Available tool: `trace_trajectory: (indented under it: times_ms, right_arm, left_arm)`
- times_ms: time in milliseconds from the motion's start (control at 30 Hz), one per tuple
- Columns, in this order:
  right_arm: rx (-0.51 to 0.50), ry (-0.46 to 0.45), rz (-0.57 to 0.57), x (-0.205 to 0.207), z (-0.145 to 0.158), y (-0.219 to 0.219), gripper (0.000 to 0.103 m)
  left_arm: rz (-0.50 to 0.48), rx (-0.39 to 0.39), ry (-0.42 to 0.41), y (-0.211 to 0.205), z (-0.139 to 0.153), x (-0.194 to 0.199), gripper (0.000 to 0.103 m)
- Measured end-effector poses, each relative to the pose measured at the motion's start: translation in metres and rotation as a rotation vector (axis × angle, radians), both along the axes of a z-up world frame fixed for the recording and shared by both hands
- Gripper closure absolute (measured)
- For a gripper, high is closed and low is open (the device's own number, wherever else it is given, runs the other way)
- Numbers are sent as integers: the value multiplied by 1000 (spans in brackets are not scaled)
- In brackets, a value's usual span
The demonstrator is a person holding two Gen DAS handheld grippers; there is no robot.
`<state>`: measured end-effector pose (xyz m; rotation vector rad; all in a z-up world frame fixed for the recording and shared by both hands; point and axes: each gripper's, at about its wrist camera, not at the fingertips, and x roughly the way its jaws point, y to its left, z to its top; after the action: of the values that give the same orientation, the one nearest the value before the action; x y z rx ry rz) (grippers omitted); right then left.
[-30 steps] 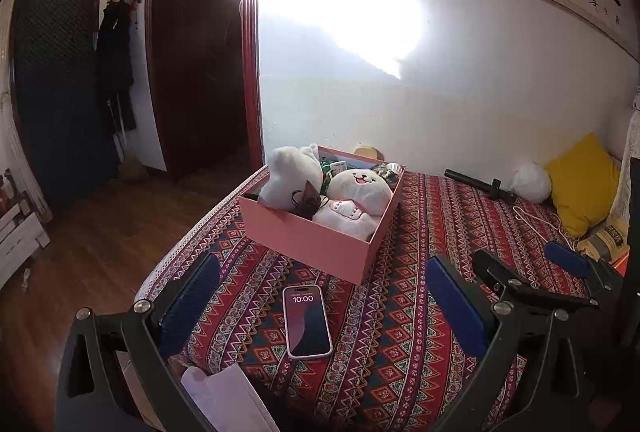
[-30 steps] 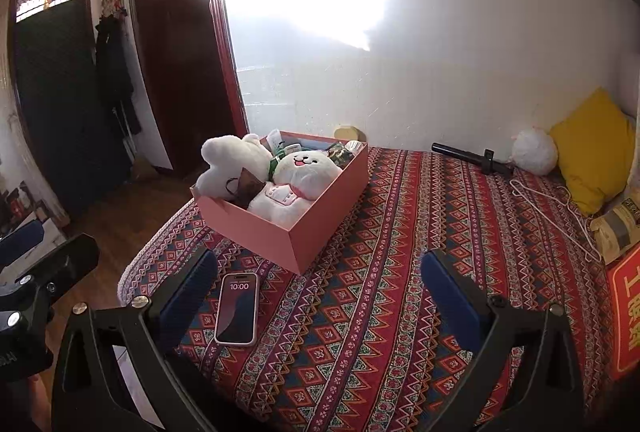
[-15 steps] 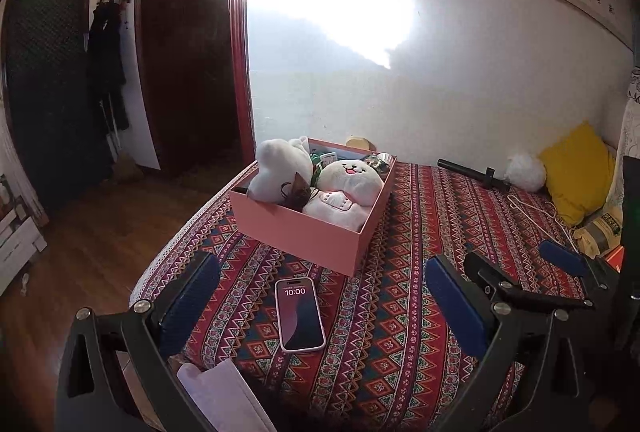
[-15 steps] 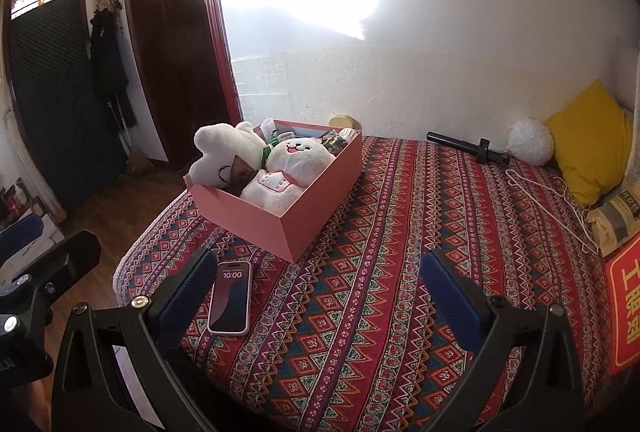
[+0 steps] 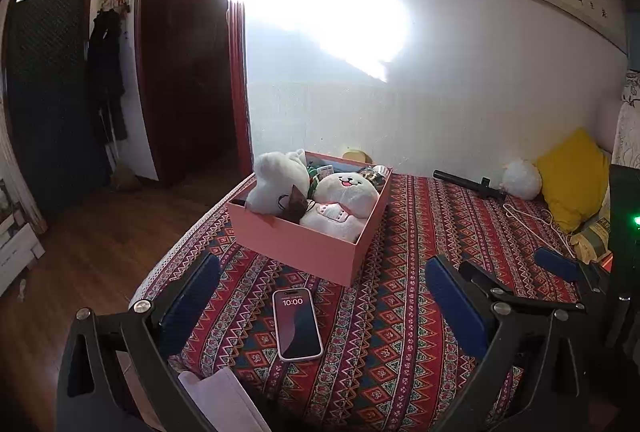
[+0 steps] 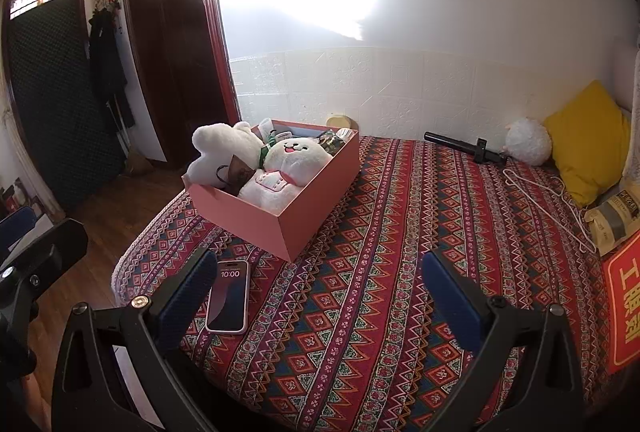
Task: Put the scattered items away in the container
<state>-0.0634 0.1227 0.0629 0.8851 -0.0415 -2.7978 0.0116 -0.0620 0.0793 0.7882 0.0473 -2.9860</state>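
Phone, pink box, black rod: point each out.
phone (image 5: 297, 324), left wrist view, middle of its lit screen.
pink box (image 6: 244, 218), right wrist view, near outer wall.
black rod (image 6: 452, 143), right wrist view, middle of the shaft, by the wall.

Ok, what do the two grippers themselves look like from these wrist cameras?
Both look alike: the left gripper and the right gripper have matte black angular frames with silver screws at the joints, and each finger carries a flat dark blue pad. A green indicator light glows on a black body at the right edge of the left view. No cables or sleeves show.
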Motion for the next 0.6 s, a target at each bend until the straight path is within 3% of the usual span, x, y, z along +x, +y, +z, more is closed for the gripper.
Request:
trace_trajectory:
  times_ms: [600]
  right_arm:
    - [-2, -17, 0, 2, -3, 0, 1]
  left_arm:
    - [-7, -1, -14, 3, -3, 2, 0]
